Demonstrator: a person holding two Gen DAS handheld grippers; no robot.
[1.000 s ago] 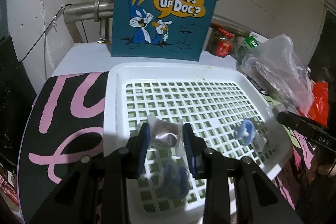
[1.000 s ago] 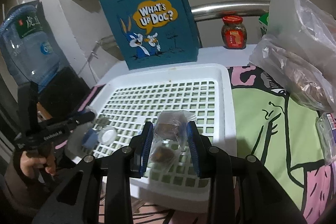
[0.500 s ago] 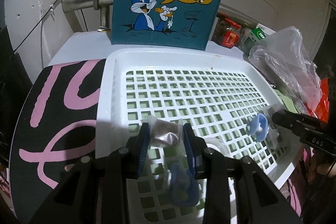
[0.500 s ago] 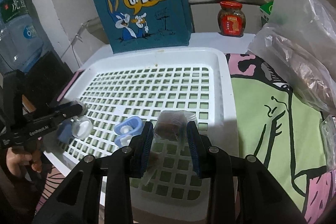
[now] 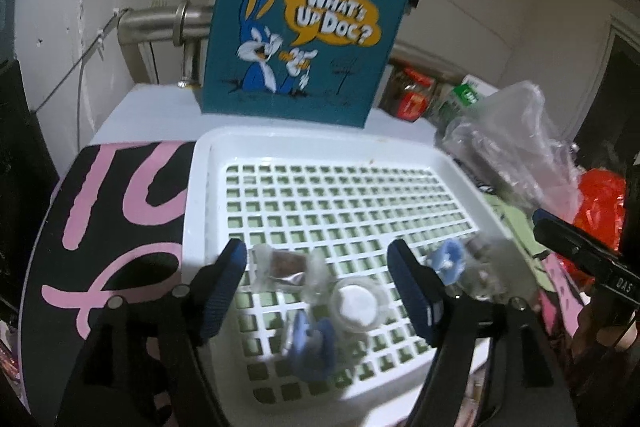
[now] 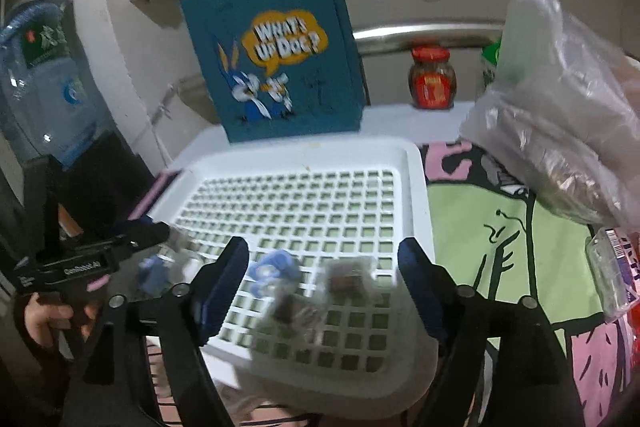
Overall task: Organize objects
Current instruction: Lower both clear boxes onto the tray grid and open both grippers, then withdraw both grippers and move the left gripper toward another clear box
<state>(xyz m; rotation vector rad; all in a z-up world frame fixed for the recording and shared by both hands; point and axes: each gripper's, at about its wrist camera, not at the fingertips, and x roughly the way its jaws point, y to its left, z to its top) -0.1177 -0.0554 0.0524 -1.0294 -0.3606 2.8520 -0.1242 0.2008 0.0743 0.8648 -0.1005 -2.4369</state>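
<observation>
A white slotted tray (image 5: 320,143) lies on the table. My left gripper (image 5: 320,267) hangs over its near edge, jaws opening. A clear packet with brown contents (image 5: 286,265) lies loose between them, touching neither pad. Beside it sit a white-lidded cup (image 5: 356,303) and a blue piece (image 5: 308,343). My right gripper (image 6: 324,263) is also opening over the tray (image 6: 416,187). Its two joined clear packets (image 6: 348,277) rest free on the grid next to another blue piece (image 6: 276,267).
A teal cartoon tote bag (image 5: 304,27) stands behind the tray. A red-lidded jar (image 6: 434,79) and a crumpled clear plastic bag (image 6: 560,115) sit at the right. A water bottle (image 6: 40,75) is at the far left, a person's hand (image 6: 44,319) below it.
Both grippers went from shut on their clear packets to wide open. The packets now lie in the tray. Both views are blurred and show slightly more of the tote bag.
</observation>
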